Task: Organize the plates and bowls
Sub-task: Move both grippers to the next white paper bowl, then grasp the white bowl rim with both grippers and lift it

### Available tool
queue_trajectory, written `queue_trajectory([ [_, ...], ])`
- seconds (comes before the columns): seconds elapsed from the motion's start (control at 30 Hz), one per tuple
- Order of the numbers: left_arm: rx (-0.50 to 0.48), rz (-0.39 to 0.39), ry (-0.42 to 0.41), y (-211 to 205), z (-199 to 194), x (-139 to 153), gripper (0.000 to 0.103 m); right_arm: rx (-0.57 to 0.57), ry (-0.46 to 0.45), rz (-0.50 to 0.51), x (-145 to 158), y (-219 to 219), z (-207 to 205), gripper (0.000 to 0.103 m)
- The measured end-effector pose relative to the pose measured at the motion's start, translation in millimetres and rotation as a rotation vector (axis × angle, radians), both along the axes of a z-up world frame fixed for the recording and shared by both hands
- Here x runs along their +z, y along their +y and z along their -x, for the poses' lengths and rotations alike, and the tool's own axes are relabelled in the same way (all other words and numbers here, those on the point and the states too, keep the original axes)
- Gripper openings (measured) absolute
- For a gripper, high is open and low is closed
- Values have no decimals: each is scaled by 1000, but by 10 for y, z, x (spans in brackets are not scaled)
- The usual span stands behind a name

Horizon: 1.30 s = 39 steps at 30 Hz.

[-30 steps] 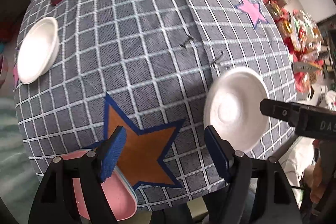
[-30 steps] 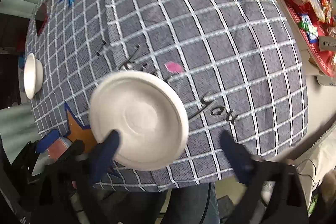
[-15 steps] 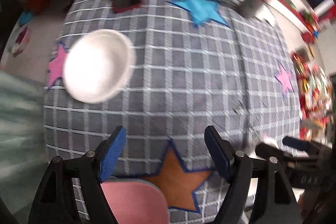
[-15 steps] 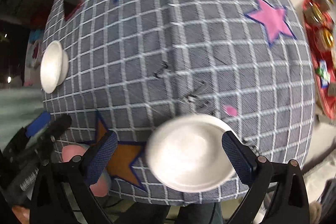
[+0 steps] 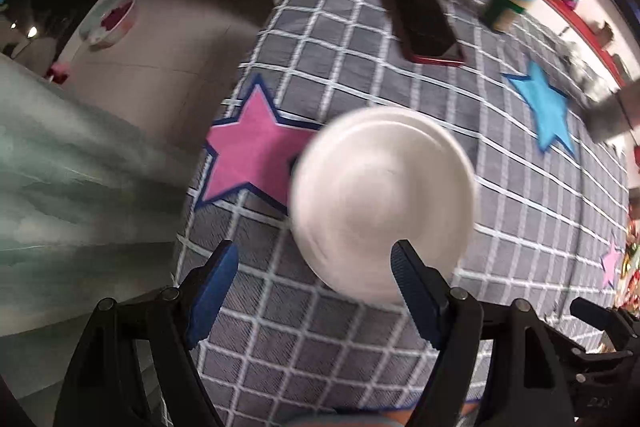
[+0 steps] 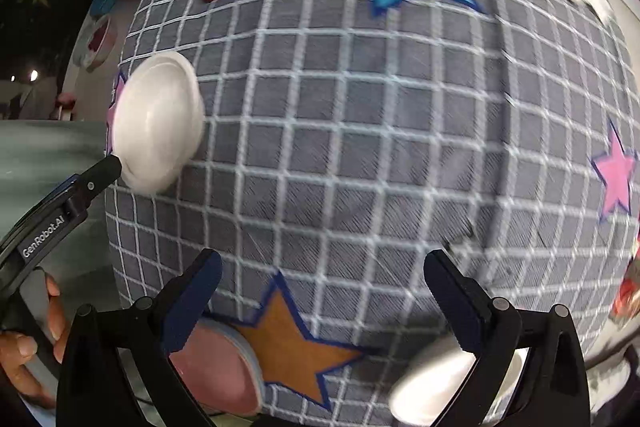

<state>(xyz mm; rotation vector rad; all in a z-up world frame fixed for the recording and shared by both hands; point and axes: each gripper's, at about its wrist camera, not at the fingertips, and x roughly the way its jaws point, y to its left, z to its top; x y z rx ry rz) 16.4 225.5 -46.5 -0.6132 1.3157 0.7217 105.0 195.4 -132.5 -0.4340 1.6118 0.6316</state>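
1. We see the left tongs (image 5: 314,277) spread wide, reaching low over the checked tabletop (image 5: 400,99), empty.
2. The white bowl (image 5: 384,203) sits just past their right finger, beside the pink star (image 5: 250,151).
3. The right tongs (image 6: 320,291) are likewise spread, pinching nothing.
4. Only the right view shows the white plate (image 6: 436,391) and pink plate (image 6: 216,371), either side of the orange star (image 6: 296,351).

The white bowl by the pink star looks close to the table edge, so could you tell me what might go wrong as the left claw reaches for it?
1. The white bowl sits near the table edge; a nudge from the open left claw could push it off.
2. The view is blurred, so the grip may miss the rim.
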Motion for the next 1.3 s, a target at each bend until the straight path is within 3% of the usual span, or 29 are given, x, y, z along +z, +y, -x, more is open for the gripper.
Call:
queue_trajectory([
  [0.3, -23, 8, 30, 418, -77, -309, 82, 16, 9, -13, -300, 684, -95, 102],
  [0.53, -42, -6, 59, 632, -161, -524, 81, 26, -35, 8, -517, 973, -107, 101],
  [0.63, -45, 35, 49, 675, -181, -605, 80, 27, -44, 12, -548, 1004, -104, 101],
  [0.67, -50, 46, 48, 679, -194, -633, 73, 26, -43, 11, -556, 1009, -103, 94],
  [0.7, -61, 59, 46, 670, -217, -652, 66, 26, -33, 9, -570, 1007, -99, 77],
  [0.8, -104, 68, 55, 598, -310, -675, 49, 15, 9, -2, -646, 1057, -75, 62],
  [0.83, -114, 72, 52, 574, -342, -671, 46, 12, 7, -7, -656, 1032, -81, 57],
  [0.9, -140, 89, 45, 529, -415, -669, 38, 26, 20, -29, -656, 1051, -53, 37],
  [0.97, -153, 96, 42, 470, -453, -656, 37, 48, 61, -46, -706, 1126, 5, 23],
  [1.13, -202, 90, 51, 324, -432, -619, 37, 49, 90, -35, -749, 1065, 133, 21],
  [1.3, -228, 130, 49, 121, -266, -652, 37, 58, 109, -4, -778, 760, 274, 21],
])
